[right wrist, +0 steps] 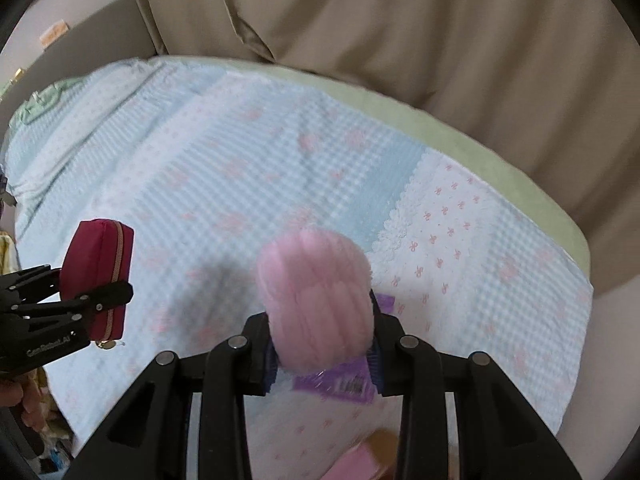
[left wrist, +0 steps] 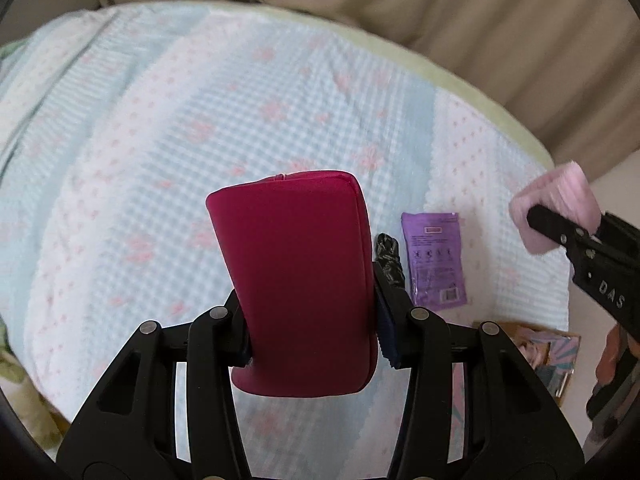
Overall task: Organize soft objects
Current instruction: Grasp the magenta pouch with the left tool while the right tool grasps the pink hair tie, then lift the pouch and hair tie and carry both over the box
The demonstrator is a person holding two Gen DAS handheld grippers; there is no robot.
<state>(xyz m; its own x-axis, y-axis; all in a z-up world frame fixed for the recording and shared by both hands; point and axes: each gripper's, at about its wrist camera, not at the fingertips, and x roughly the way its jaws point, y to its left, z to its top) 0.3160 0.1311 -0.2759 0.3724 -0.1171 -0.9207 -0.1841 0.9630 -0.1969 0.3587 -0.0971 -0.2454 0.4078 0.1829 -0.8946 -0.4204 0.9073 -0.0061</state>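
Checked bed cover (left wrist: 168,128): spread wide beneath both held things.
Red pouch (left wrist: 300,280): left gripper (left wrist: 314,332) fingers pinched it, aloft.
Pink fluffy ball (right wrist: 316,300): right gripper (right wrist: 322,360) fingers squeezed it, aloft.
Advice: lower gently, place side by side.

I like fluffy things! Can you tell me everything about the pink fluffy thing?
The pink fluffy thing is a pale pink, rounded bundle with soft, fuzzy ridges, like plush or yarn. The right gripper is shut on it, its fingers pressing both sides. It is held up above the blue-and-white bedspread, not resting on it. A purple packet lies on the bedspread below it. It looks a bit blurred.
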